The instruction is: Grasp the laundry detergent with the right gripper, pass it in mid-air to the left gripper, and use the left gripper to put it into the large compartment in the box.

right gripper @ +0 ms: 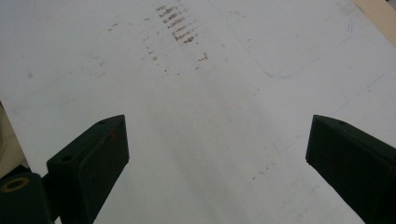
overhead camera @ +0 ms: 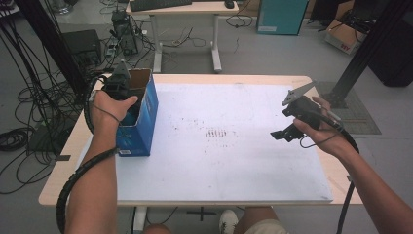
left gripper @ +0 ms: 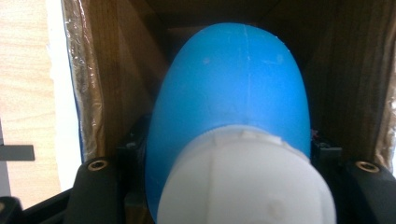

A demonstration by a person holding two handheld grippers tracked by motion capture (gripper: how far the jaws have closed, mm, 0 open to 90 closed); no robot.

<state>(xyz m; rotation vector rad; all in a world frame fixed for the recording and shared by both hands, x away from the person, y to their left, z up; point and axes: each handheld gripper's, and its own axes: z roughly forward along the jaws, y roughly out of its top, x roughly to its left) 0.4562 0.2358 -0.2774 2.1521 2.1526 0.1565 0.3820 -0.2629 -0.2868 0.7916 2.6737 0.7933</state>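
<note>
A: What was the left gripper (overhead camera: 118, 84) doing?

B: It was down inside the open top of the blue box (overhead camera: 144, 127), jaws clamped on a blue bottle (left gripper: 231, 100) with a white cap (left gripper: 246, 179). In the left gripper view the bottle sat between the brown cardboard inner walls, cap toward the camera.

A: And where did the box stand?

B: Upright at the left edge of the white sheet (overhead camera: 234, 165) covering the table (overhead camera: 54, 187).

A: The right gripper (overhead camera: 286, 132)?

B: Held above the sheet's right side, well apart from the box, jaws spread wide with nothing between them. Below lay bare sheet with brown smudges (right gripper: 177, 24).
</note>
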